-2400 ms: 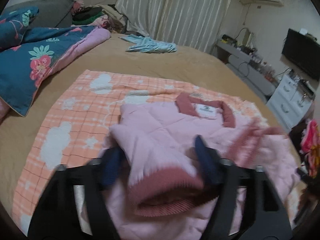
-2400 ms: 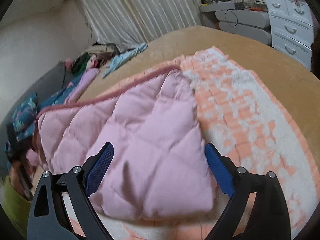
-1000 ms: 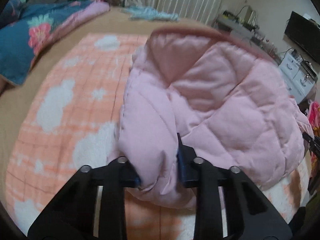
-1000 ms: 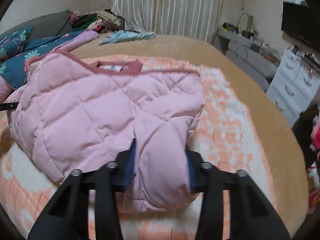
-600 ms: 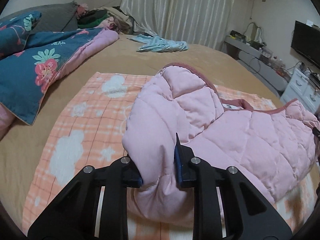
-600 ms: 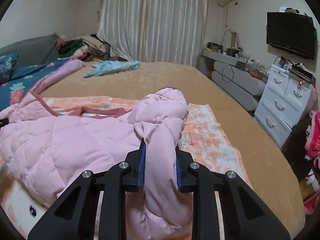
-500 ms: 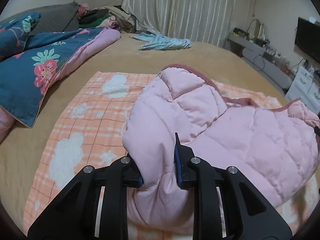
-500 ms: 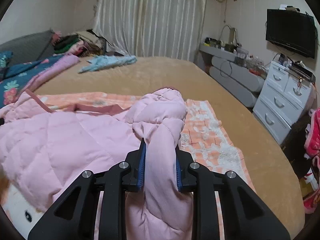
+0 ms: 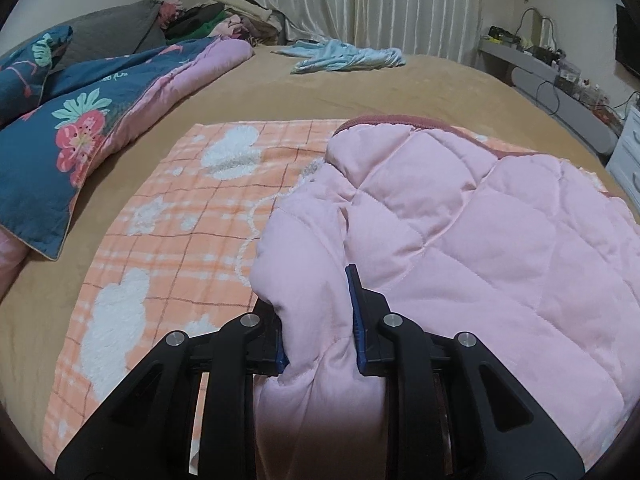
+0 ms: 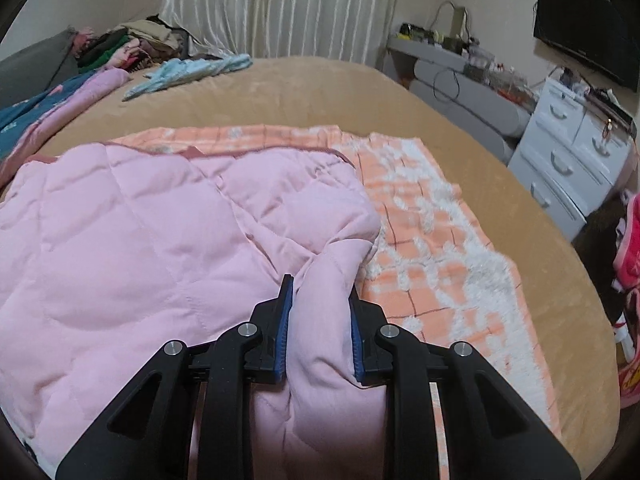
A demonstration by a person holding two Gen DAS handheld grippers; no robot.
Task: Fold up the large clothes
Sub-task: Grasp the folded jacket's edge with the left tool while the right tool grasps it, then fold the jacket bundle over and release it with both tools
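A pink quilted jacket [image 9: 460,240] with a dark pink hem lies folded over on an orange checked blanket [image 9: 168,220] on the bed. My left gripper [image 9: 320,304] is shut on a thick fold at the jacket's left near corner. In the right wrist view the same jacket [image 10: 140,232] spreads to the left, and my right gripper [image 10: 320,308] is shut on a bunched fold at its right near corner. The blue pads [image 10: 283,320] press into the padding on both sides. The collar is hidden under the folded layer.
A blue floral quilt [image 9: 72,120] lies at the left of the tan bed [image 9: 360,88]. A light blue garment [image 9: 348,56] and a pile of clothes [image 9: 216,20] sit at the far side. White drawers [image 10: 572,160] and a grey shelf stand right of the bed.
Both grippers carried the jacket's near edge forward over the garment and lowered it. The collar and label that showed earlier are now covered by the folded layer.
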